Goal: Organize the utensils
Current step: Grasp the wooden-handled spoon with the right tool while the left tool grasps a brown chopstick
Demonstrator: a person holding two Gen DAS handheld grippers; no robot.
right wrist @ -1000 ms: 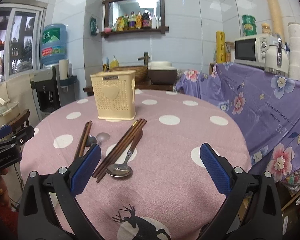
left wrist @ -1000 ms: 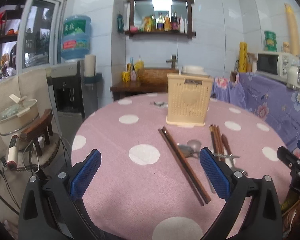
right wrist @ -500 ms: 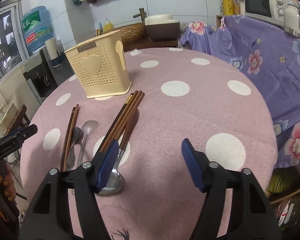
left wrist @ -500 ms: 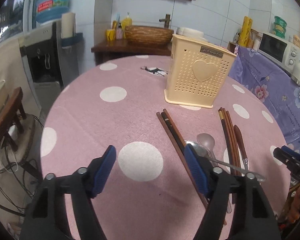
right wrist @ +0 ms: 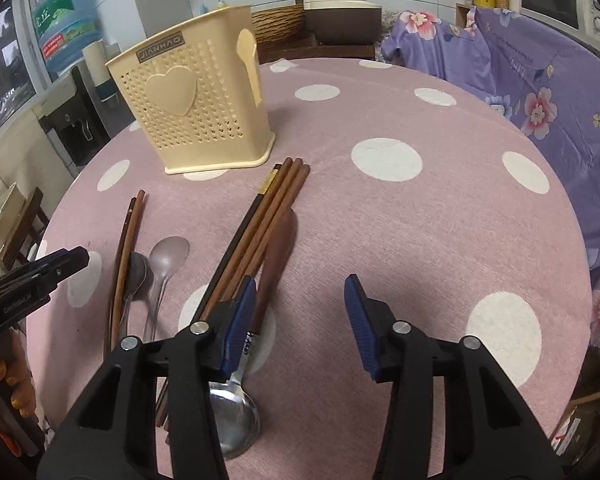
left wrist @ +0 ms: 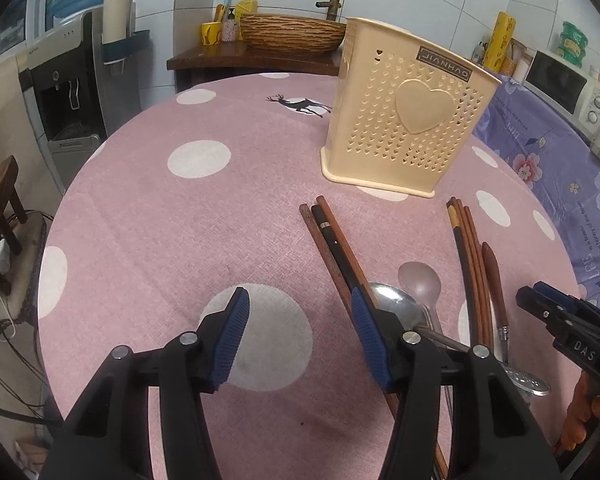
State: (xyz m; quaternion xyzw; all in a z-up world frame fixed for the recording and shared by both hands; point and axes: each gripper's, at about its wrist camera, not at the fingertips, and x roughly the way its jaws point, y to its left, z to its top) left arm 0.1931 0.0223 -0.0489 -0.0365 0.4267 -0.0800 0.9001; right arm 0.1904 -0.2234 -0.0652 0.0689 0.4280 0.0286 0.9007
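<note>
A cream perforated utensil holder (left wrist: 408,120) (right wrist: 196,112) stands upright on the pink dotted tablecloth (left wrist: 180,220) (right wrist: 420,220). In front of it lie a left group of brown chopsticks (left wrist: 332,240) (right wrist: 126,240), two metal spoons (left wrist: 420,284) (right wrist: 168,256), a bundle of chopsticks (left wrist: 470,256) (right wrist: 268,208) and a wooden-handled spoon (left wrist: 494,276) (right wrist: 236,412). My left gripper (left wrist: 300,324) hovers just left of the left chopsticks, jaws closing, nothing between them. My right gripper (right wrist: 300,312) hangs right of the wooden-handled spoon, jaws closing over bare cloth.
A purple floral cloth (right wrist: 540,80) covers a counter to the right, with a microwave (left wrist: 560,80) on it. A water dispenser (left wrist: 68,80) and a wooden stool (left wrist: 0,208) stand off the table's left. A sink and basket (left wrist: 292,34) sit behind.
Both grippers have moved forward and tipped down toward the utensils. The jaws of each have narrowed from wide open. Nothing has been taken hold of.
</note>
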